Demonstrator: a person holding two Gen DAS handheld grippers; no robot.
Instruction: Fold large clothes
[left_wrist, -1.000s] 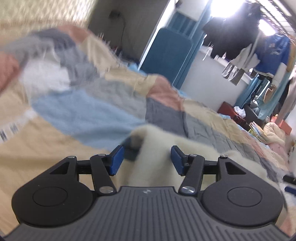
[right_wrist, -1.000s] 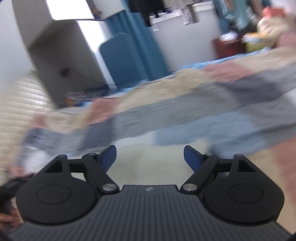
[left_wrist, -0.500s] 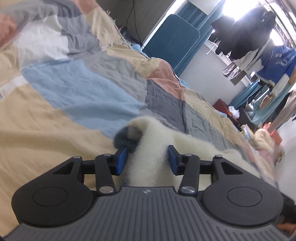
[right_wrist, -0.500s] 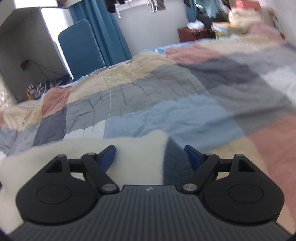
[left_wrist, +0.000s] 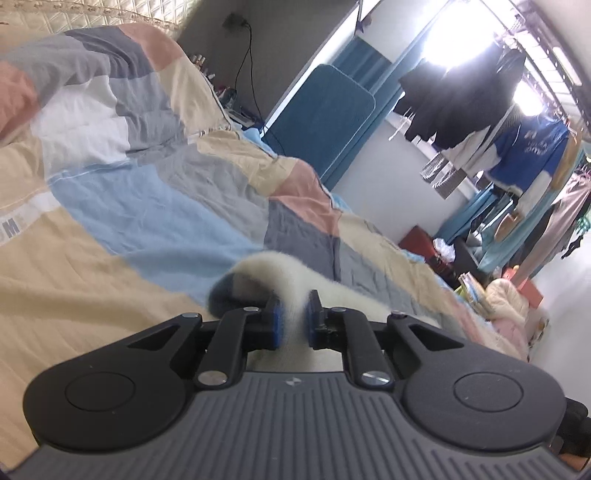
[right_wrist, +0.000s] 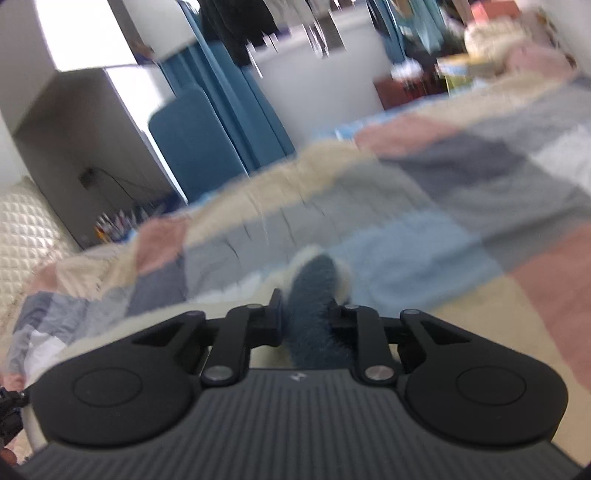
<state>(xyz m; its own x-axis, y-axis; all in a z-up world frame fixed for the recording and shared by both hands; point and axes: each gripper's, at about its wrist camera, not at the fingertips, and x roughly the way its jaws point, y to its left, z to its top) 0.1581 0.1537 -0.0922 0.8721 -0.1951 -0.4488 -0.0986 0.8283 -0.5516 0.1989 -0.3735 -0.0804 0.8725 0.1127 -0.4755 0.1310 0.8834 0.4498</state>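
Observation:
A fluffy cream garment with dark blue trim (left_wrist: 280, 273) lies on a patchwork bedspread (left_wrist: 147, 206). My left gripper (left_wrist: 293, 319) is shut on a cream fold of the garment, with a blue-grey trim patch (left_wrist: 221, 291) just left of the jaws. My right gripper (right_wrist: 306, 317) is shut on the garment's dark blue trim (right_wrist: 314, 284), with cream fleece (right_wrist: 236, 295) to its left. The right wrist view is motion-blurred.
The bedspread (right_wrist: 443, 206) covers the bed in both views. A blue padded panel (left_wrist: 321, 118) stands beyond the bed's far edge. Clothes hang on a rail (left_wrist: 480, 96) by the window. A quilted headboard (right_wrist: 26, 236) is at the left.
Both grippers went from open to shut on the garment. The left pinched the cream fold; the right closed on the blue trim. Both views have tilted up, showing more of the room.

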